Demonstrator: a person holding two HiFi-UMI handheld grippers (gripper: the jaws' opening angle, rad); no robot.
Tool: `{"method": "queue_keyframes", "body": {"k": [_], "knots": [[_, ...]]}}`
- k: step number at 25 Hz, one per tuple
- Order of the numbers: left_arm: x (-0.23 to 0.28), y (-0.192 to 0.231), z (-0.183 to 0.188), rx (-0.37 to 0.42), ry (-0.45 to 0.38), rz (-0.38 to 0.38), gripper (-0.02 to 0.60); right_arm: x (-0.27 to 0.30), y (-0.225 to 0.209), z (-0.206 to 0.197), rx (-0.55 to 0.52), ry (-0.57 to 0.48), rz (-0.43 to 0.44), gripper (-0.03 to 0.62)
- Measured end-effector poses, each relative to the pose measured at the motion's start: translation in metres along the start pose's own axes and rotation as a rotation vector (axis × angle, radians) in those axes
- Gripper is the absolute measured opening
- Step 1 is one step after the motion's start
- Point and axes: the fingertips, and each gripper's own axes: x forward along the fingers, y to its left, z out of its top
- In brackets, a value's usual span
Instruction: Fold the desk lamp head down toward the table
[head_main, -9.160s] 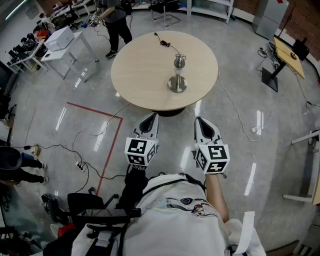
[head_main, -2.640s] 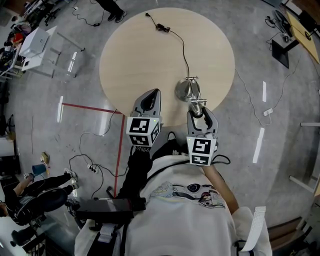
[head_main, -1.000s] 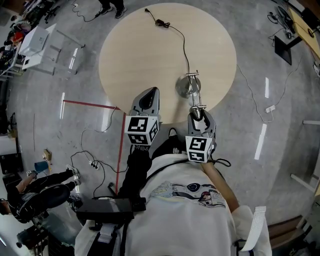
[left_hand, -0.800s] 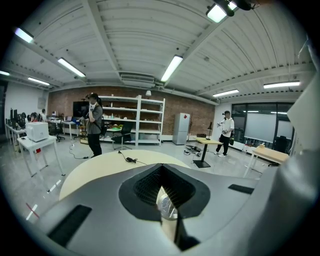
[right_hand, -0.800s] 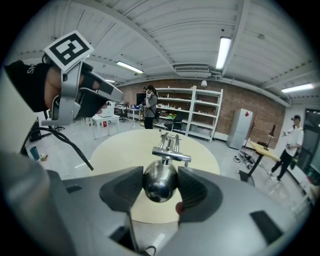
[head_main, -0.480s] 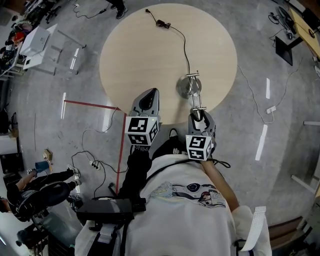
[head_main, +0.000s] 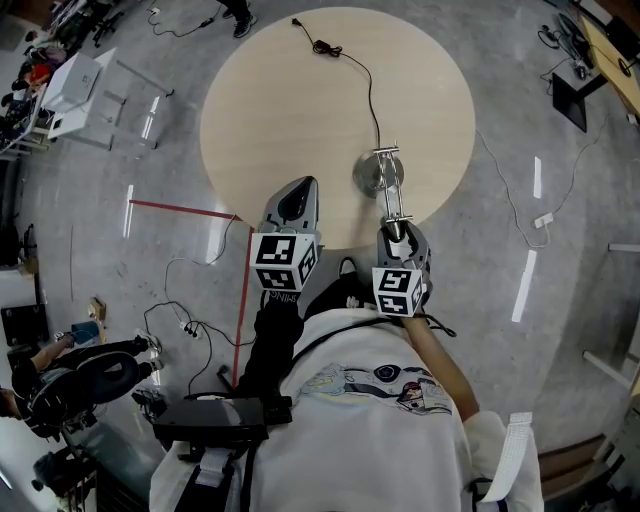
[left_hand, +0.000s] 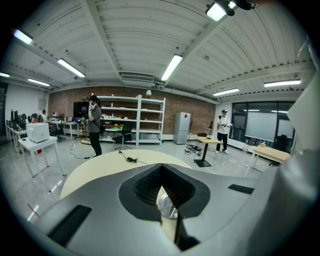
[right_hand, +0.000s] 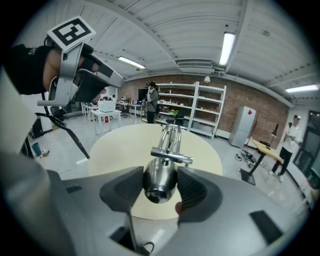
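**Clear left, cluttered right**
The round worktop (head_main: 270, 110) is bare across its left and middle. On the right stand the lamp base (head_main: 370, 176) and lamp arm (head_main: 391, 200) reaching to the near edge, with the power cable (head_main: 320, 46) trailing to the far rim.

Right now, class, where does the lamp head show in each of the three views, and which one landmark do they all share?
Head view: lamp head low centre-right, in the right gripper, at the table's near edge.
Left gripper view: not clearly in it; only a shiny metal glint shows low centre.
Right gripper view: lamp head dead centre, clamped between the jaws.
Shared landmark: the round beige table, also and.
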Motion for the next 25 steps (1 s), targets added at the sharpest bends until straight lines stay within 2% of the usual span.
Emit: {"method": "queue_keyframes", "body": {"k": [25], "knots": [[-0.008,0.008,0.0,0.002,-0.006,0.023,0.002,0.029,0.006,-0.024,0.002,0.03,0.011,0.212]]}}
